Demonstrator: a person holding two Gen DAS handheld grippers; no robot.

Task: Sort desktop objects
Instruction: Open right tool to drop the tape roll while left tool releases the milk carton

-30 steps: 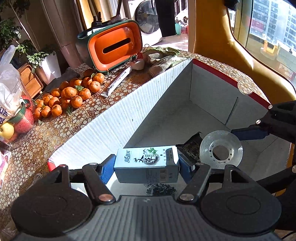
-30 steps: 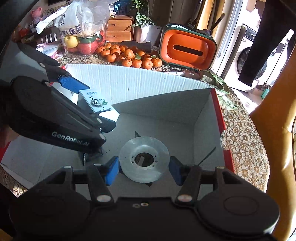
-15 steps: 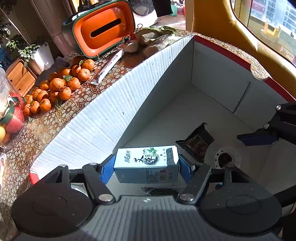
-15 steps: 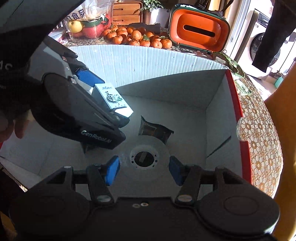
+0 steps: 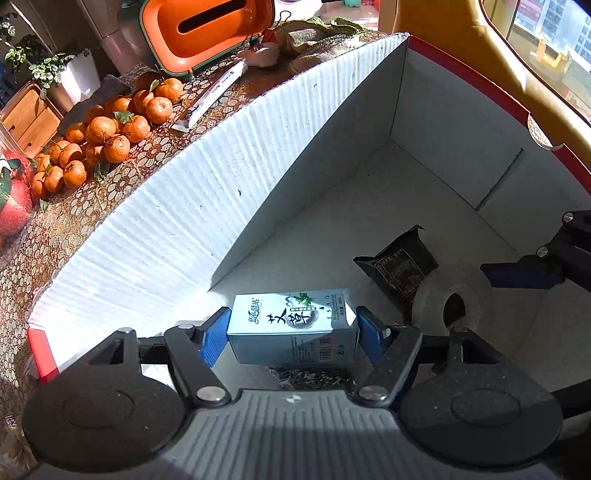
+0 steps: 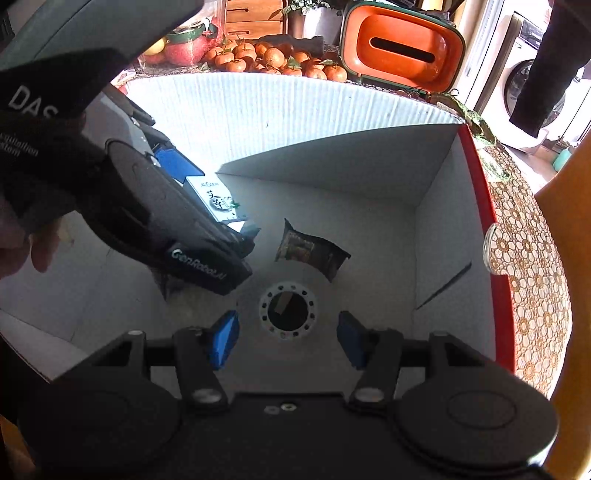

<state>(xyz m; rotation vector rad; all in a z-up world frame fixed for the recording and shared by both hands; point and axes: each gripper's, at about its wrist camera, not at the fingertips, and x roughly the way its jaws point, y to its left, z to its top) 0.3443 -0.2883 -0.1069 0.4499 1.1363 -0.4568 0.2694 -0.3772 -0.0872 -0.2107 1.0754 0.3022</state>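
- The left tongs (image 5: 293,328) pinch a small pale-blue carton (image 5: 293,325) printed with Chinese characters and a green leaf; one blue pad presses each end of it, and it lies crosswise between them.
- The carton hangs inside a large white cardboard box (image 5: 177,206) with a red outer face, low over the box floor; whether it touches the floor I cannot tell, since the carton hides its own underside.
- A patch of dark, speckled stuff (image 5: 314,376) shows under the carton, too blurred to name.
- The right tongs (image 6: 287,338) are spread around a clear roll of tape (image 6: 288,308) that lies flat on the box floor; its rim is nearly washed out by glare, so contact with the blue pads (image 6: 223,339) is hard to judge, though a gap seems to show on each side.
- A dark snack packet (image 6: 310,253) lies on the box floor just beyond the tape, between it and the far wall.
- From the right wrist view the left tongs (image 6: 225,206) reach into the box from the left, with a person's fingers (image 6: 40,247) on the handle.
- Outside the box, on the table (image 5: 74,218) with its patterned cloth, sit a heap of mandarins (image 5: 107,136), an orange tissue box (image 5: 207,29) and a white tube (image 5: 214,96).
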